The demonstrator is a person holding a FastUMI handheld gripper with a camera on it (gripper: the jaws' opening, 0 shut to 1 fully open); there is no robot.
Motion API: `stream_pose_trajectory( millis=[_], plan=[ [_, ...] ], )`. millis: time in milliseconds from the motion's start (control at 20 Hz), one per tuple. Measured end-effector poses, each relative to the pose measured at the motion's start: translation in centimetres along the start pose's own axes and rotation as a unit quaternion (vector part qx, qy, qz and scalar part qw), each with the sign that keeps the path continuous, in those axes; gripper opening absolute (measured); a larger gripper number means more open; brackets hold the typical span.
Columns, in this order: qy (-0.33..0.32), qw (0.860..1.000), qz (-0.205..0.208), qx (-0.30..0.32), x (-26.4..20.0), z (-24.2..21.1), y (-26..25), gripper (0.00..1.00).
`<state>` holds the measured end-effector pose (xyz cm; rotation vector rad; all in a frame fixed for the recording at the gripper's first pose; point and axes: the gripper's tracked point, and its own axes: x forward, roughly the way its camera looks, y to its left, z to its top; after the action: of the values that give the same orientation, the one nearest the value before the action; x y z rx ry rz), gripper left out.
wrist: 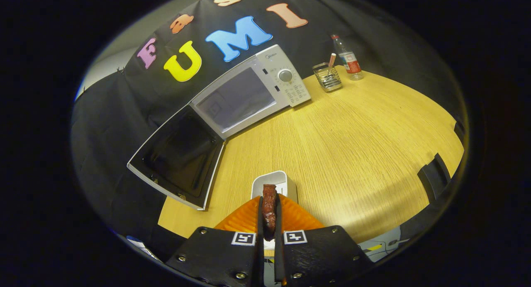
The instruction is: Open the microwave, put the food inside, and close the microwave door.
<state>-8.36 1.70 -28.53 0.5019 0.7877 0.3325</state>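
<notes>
Gripper view: the gripper (269,214) is nearly closed, both fingers (259,220) pressing from either side on the food (269,210), a dark reddish-brown strip standing upright between them. The top of the strip projects past the fingertips. Each finger body carries a square marker tile (243,238) near its base.

Directly ahead of the fingers, partly hidden by the food, a white dish (278,183) rests on the table (352,154). The dish is rectangular with rounded corners. The held food is lifted above it.

The table has a light wood-grain top. Beyond the dish, toward the back wall, stands the microwave (249,94), white, with a dial (285,75) and a keypad on its control panel. Its door (178,156) is swung fully open to the left and reaches past the table edge; the dark inner face of the door is turned toward the gripper. The cavity front appears pale grey.

Right of the microwave, well apart from the gripper, a wire holder (327,77) with a stick in it sits just beside a plastic bottle (348,59). Both stand upright near the far table edge.
</notes>
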Motion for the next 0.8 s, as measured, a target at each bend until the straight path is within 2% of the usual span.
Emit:
stream_pose_trajectory(
  millis=[150,400,800],
  plan=[
    [-0.014,1.000,0.003,-0.014,-0.1,2.1,1.6,0.10],
    [-0.042,0.998,0.039,-0.026,0.9,6.5,6.0,0.10],
    [-0.090,0.992,0.082,-0.018,5.0,12.3,11.4,0.10]
  ],
)
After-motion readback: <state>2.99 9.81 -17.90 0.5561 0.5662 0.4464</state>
